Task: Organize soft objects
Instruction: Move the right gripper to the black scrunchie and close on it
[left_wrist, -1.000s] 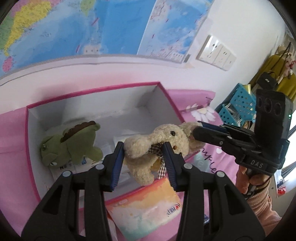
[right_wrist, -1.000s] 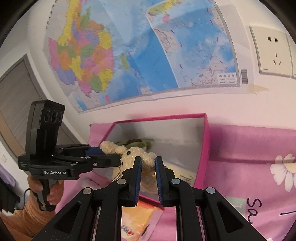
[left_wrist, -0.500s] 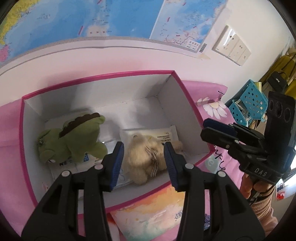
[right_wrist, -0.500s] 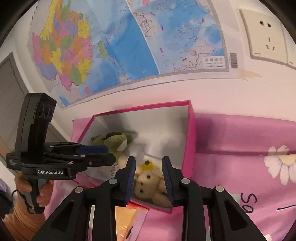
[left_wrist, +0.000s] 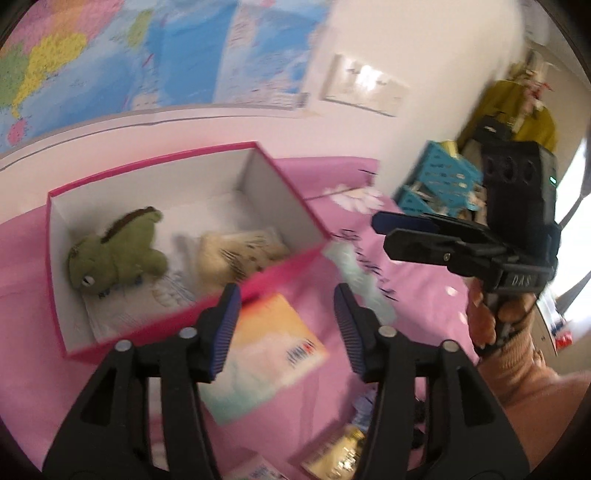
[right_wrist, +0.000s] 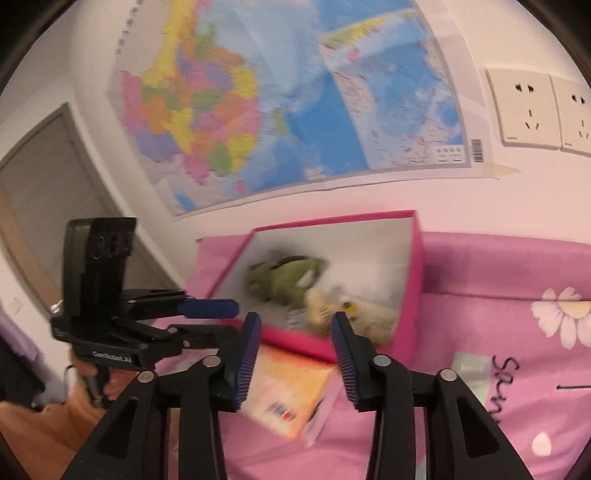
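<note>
While both jaws are opening with nothing between them, the left hand-held gripper (left_wrist: 286, 325) and right hand-held gripper (right_wrist: 295, 350) hover over the pink floral bedsheet (right_wrist: 498, 369). Inside the pink box (left_wrist: 258, 284) lie the beige teddy bear (left_wrist: 236, 254) and green dinosaur plush (left_wrist: 114, 251) (side by side); a tissue pack (left_wrist: 266, 354) lies just outside.

Left gripper (left_wrist: 286, 328) angled downward, jaws opening, nothing between the pads. Right gripper (right_wrist: 295, 354) likewise tilted down, jaws opening, empty. Each handle is gripped from below by a hand: right hand (left_wrist: 498, 317), left hand (right_wrist: 92, 380). Peach sleeve (left_wrist: 532, 391) on right forearm.
</note>
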